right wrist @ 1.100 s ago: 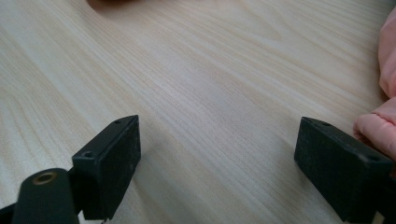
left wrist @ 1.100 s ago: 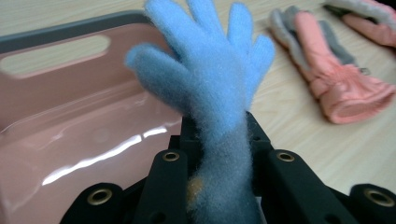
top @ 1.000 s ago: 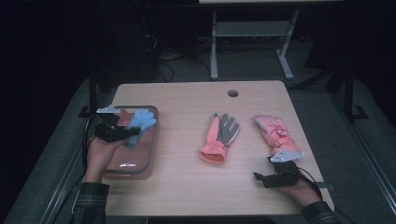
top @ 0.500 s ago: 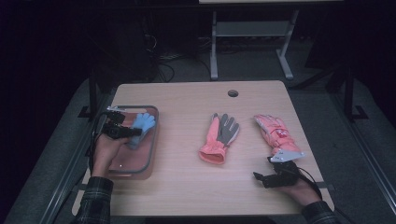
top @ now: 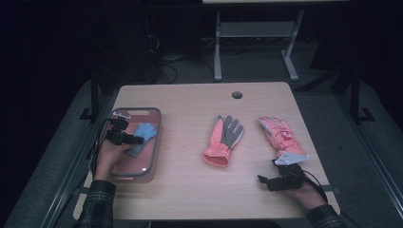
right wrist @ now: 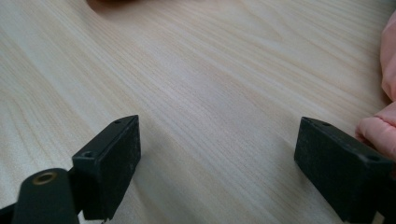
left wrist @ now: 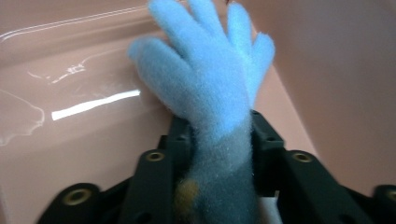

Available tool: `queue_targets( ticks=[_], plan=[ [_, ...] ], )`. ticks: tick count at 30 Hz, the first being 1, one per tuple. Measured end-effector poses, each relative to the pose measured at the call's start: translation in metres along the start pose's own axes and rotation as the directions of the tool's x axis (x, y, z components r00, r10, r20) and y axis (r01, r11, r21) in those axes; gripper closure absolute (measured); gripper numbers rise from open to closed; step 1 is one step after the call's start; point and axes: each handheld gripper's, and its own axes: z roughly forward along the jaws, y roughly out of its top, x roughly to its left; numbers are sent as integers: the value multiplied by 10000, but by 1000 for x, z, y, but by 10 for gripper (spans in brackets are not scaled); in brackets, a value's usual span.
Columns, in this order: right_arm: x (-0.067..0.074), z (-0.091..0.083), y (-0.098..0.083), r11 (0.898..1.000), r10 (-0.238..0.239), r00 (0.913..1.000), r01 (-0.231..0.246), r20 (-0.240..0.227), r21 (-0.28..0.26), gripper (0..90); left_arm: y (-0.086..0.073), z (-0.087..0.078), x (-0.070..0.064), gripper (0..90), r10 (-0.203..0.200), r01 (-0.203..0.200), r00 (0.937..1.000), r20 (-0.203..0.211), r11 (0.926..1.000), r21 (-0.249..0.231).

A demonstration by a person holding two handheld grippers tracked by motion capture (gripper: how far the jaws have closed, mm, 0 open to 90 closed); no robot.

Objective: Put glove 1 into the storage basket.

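Fuzzy light-blue knit glove [left wrist: 210, 93] down in pink plastic bin [top: 153, 142]; left tongs [top: 138, 139] just opening, cuff between jaws. Right tongs [right wrist: 219, 163] open, idle. Next: withdraw left.

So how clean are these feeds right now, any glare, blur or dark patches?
High view: the room around the light wooden table is nearly black. Left gripper view: white glare streaks on the glossy pink plastic tray; the fuzzy light-blue glove looks soft, its cuff between the jaws shaded. Right gripper view: wood grain is crisp, with the puffy pink glove at the edge blurred.
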Motion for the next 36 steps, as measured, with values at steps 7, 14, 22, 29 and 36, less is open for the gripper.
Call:
queue_targets(
  ticks=[7, 14, 22, 29, 36],
  plan=[
    [0, 0, 0, 10000, 0, 10000, 0, -2, 1, 142, 0, 2, 0, 349, 67, -65, 9991, -410, 10000, 71],
    [0, 0, 0, 10000, -2, 10000, 2, 0, 2, 141, 1, -7, -2, 203, -53, 25, 9980, -628, 9990, -440],
    [0, 0, 0, 10000, 4, 10000, -4, -2, 2, 141, 8, -29, -17, 178, 348, -418, 9977, -587, 9915, -1229],
    [0, 0, 0, 10000, -15, 10000, 15, -9, 28, 142, 16, -43, -43, 178, 1026, -1029, 9947, -104, 9808, -1658],
    [0, 0, 0, 10000, -18, 10000, 18, -24, 21, 142, 22, -50, -71, 178, 1677, -1536, 9846, 498, 9650, -2124]
  ],
)
